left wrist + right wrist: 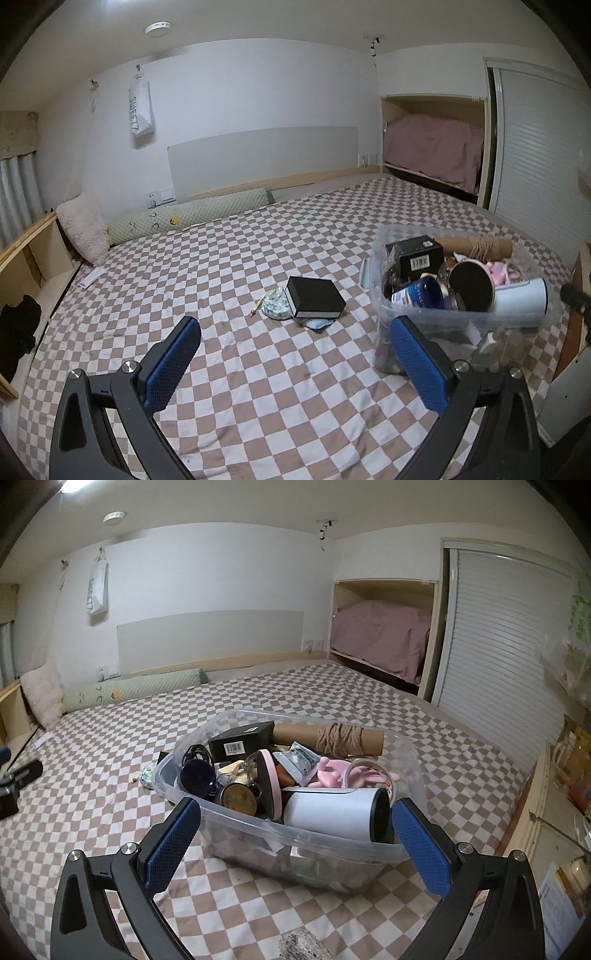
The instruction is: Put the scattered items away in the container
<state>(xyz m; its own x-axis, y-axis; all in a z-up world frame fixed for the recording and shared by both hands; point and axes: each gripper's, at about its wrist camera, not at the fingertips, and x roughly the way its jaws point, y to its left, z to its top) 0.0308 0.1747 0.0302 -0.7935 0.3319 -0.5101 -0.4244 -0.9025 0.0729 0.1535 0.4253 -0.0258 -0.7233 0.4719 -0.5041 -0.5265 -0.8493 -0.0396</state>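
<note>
- Left gripper [295,365] is hovering with jaws apart and empty, probably lining up on the black box [314,302] lying on the checkered bedspread [221,258].
- Right gripper [295,845] is also spread wide, holding nothing, facing the clear container [295,840].
- Container is sitting just right of the box, heaped nearly full.
- Floral pouch [275,303] is touching the box's left side.

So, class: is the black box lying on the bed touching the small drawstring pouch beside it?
Touching. The left wrist view shows the black box with its left end pressed against the pouch, no checkered bedcover visible between them.
</note>
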